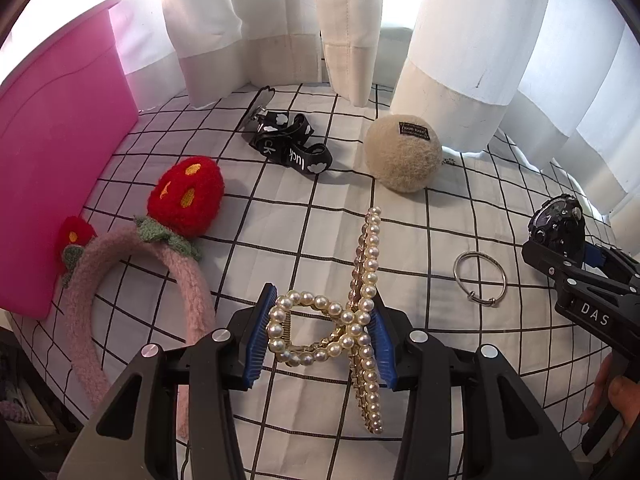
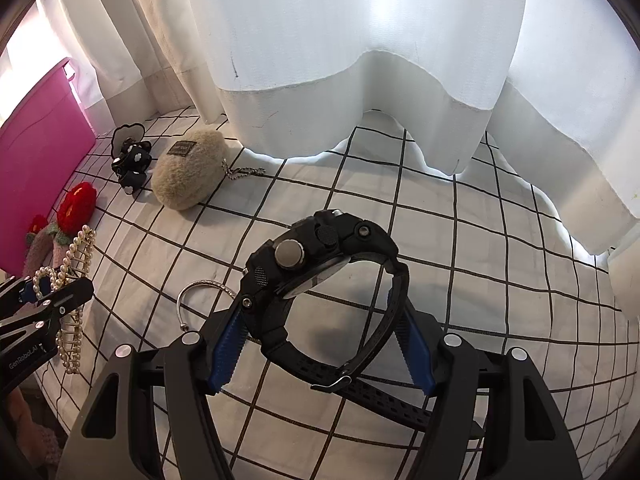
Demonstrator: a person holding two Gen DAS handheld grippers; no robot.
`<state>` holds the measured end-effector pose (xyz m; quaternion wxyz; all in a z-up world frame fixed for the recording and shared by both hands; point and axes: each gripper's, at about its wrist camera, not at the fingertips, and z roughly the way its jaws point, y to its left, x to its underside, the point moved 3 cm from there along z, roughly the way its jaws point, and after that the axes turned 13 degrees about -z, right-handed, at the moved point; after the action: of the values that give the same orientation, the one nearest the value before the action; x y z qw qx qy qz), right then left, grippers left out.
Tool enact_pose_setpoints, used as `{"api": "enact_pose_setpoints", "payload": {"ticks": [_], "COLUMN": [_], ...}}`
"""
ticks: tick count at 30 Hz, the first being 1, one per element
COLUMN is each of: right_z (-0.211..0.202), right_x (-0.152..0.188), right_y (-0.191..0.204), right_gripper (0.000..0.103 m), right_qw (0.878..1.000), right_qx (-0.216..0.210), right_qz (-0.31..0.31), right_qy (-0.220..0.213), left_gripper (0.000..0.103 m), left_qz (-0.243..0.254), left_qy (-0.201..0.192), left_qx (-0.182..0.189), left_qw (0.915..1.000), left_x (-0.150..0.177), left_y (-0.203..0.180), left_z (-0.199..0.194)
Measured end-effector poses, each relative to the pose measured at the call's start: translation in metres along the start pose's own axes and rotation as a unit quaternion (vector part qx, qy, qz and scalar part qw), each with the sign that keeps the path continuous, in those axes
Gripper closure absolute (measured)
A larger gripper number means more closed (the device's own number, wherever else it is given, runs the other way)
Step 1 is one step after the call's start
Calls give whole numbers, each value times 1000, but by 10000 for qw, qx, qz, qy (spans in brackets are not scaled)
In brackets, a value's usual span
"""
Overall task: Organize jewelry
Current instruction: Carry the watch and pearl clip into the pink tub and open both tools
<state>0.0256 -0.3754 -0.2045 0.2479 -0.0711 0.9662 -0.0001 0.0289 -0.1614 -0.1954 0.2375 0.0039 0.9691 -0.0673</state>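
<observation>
My left gripper (image 1: 320, 332) is shut on a pearl hair claw clip (image 1: 362, 300); its blue pads press the looped handle on both sides and the long pearl row stands upright between them. My right gripper (image 2: 320, 332) is shut on a black sports watch (image 2: 316, 272), pads on the case and the strap, with the watch's shadow on the checked cloth below. The right gripper (image 1: 560, 248) with the watch (image 1: 556, 220) also shows at the right edge of the left wrist view. At the left edge of the right wrist view, the left gripper (image 2: 52, 288) holds the pearl clip (image 2: 76, 264).
On the checked cloth (image 1: 400, 240) lie a silver bangle (image 1: 480, 276), a pink headband with red strawberries (image 1: 176, 208), a black printed strap (image 1: 288, 140) and a beige fluffy ball charm (image 1: 402, 152). A pink box (image 1: 52, 152) stands left. White curtains (image 2: 360, 60) hang behind. A hand (image 1: 612, 400) shows lower right.
</observation>
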Motion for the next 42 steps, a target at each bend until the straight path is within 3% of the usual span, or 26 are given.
{"api": "enact_pose_setpoints", "payload": {"ticks": [9,20,25,33,42], "right_z": [-38,-91,-111,-124,-112], "right_x": [-24,-88,-131,-204,-267], "right_y": [23,100,151,252,368], "right_gripper": [37,37,38,37,38], "right_qw": [9994,9948,9889,9738,9577], "right_qx": [33,-125,-314,-830,-1399], "right_qz": [5,-453,-794,-1377,-1897], "right_qy": [-335,-906,-1218,-1608,-1648], "left_gripper": [60,60,60,60,60], "left_qz": [-108,-277,-450,-908,-1446], "left_qy": [-327,-944,-1187,-1463,-1458], "left_qx": [202,197,60,-478,-1052], "left_qw": [9992,9950,9919,9839,9730], "left_x": [-27,-73,-99,-143,-176], "left_y": [13,70,115,212,315], "left_z": [-39,-105,-132,-156,-158]}}
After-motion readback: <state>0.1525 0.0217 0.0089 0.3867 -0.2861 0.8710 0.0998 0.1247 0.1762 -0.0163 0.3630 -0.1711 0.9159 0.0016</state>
